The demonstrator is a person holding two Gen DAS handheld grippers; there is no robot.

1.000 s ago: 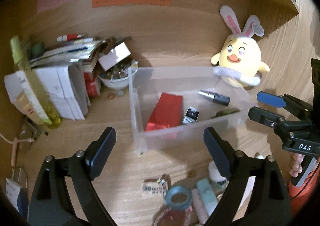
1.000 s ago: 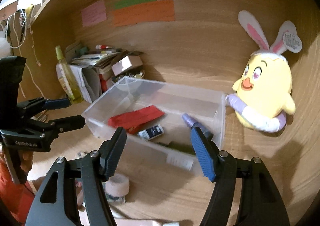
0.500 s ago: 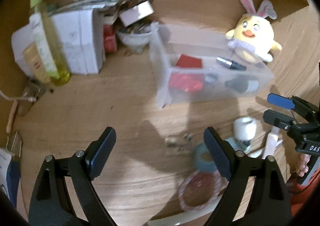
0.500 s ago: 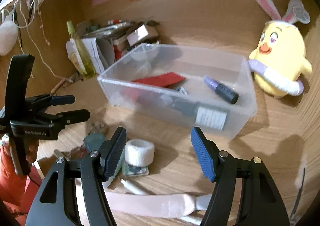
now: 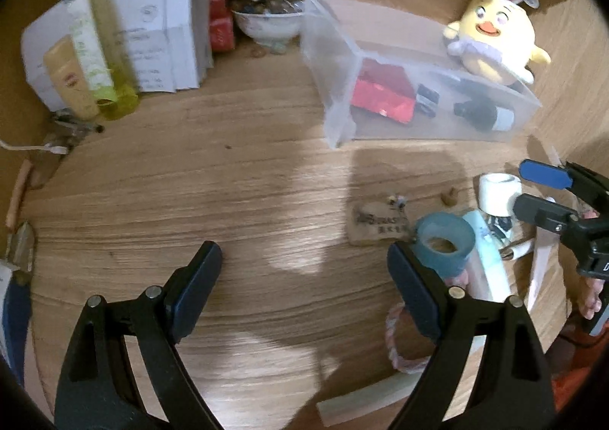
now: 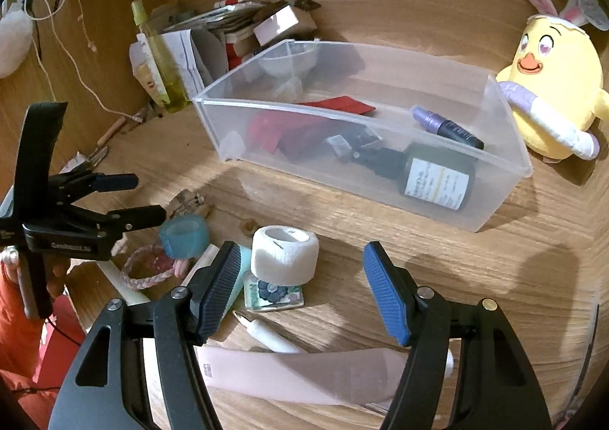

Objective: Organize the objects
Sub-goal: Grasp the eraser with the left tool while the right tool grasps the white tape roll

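A clear plastic bin (image 6: 495,209) (image 5: 335,95) on the wooden desk holds a red packet (image 6: 281,129), a dark bottle (image 6: 437,175), a purple tube (image 6: 445,123) and a small black box. In front of it lie loose items: a white tape roll (image 6: 284,254) (image 5: 498,194), a blue tape roll (image 6: 184,235) (image 5: 443,243), a pink braided band (image 6: 146,272), a small picture tile (image 6: 274,294), a white pen and a pink strip (image 6: 304,373). My right gripper (image 6: 300,291) hangs open just above and right of the white roll. My left gripper (image 5: 304,285) is open over bare desk, left of the blue roll.
A yellow plush chick with rabbit ears (image 6: 552,87) leans beside the bin's right end. At the back left stand white boxes (image 5: 152,41), a green spray bottle (image 6: 160,60), a bowl of small things (image 5: 266,22) and papers. A cord and small clutter lie at the far left.
Both grippers have sunk toward the desk and tilted further down. The loose items in front of the bin have come into view and now sit close under the fingers.
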